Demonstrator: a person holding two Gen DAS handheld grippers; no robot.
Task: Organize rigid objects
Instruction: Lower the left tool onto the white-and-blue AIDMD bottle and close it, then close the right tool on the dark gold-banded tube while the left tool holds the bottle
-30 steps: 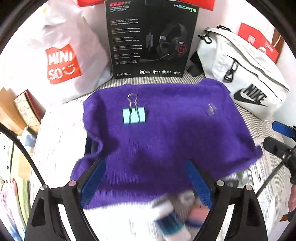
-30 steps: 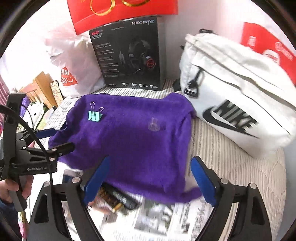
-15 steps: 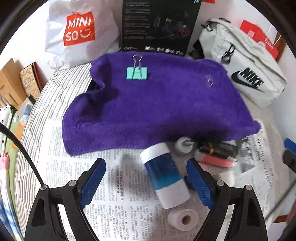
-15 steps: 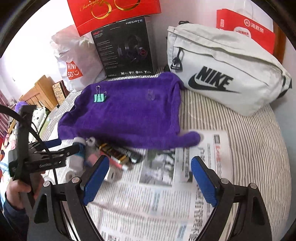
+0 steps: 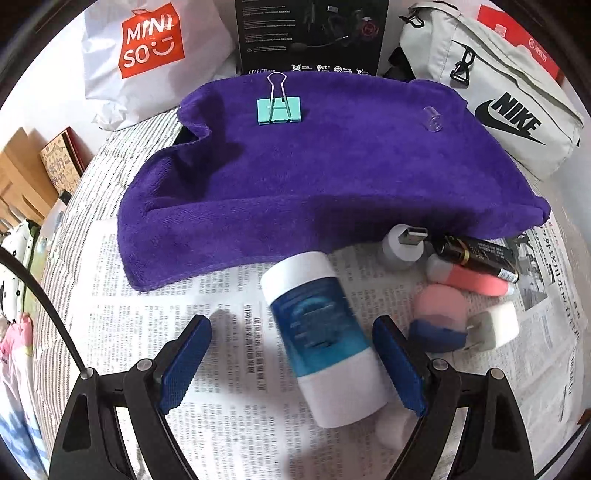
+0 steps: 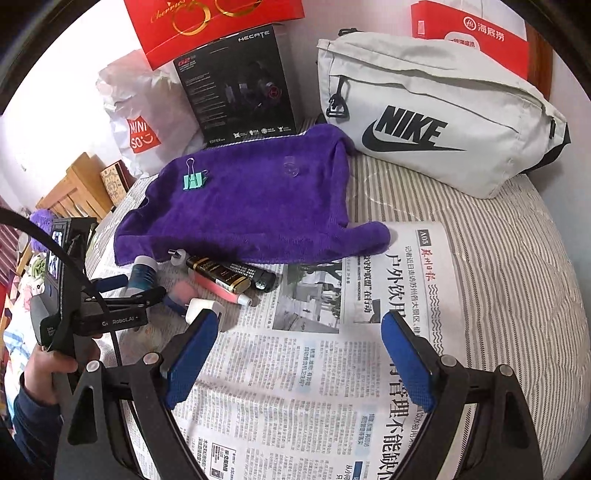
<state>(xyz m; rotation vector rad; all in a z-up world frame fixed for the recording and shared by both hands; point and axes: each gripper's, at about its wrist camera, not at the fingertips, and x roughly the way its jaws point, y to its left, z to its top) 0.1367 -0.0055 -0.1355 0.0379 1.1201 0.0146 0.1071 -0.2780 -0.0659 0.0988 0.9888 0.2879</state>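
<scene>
A blue and white bottle (image 5: pixel 325 339) lies on newspaper (image 5: pixel 221 424) between the open jaws of my left gripper (image 5: pixel 291 365), nearer its right finger. It also shows in the right wrist view (image 6: pixel 142 275). Beside it lie a pink and blue sponge (image 5: pixel 441 321), a white plug (image 5: pixel 495 326), a pink tube (image 5: pixel 469 278), a black tube (image 5: pixel 476 253) and a white USB adapter (image 5: pixel 402 243). A teal binder clip (image 5: pixel 279 109) and a clear cap (image 5: pixel 433 119) rest on the purple towel (image 5: pixel 314 177). My right gripper (image 6: pixel 295 358) is open and empty over the newspaper (image 6: pixel 332 369).
A white Nike bag (image 6: pixel 436 125), a black headset box (image 6: pixel 240 85), a Miniso bag (image 5: pixel 147 48) and red boxes (image 6: pixel 476 33) stand behind the towel. Wooden furniture (image 6: pixel 74 192) is at the left. The bed has a striped cover (image 6: pixel 517 277).
Both grippers have pulled back from the towel. The left one has come down around the bottle, which now lies between its fingers. The small objects on the newspaper have come into view.
</scene>
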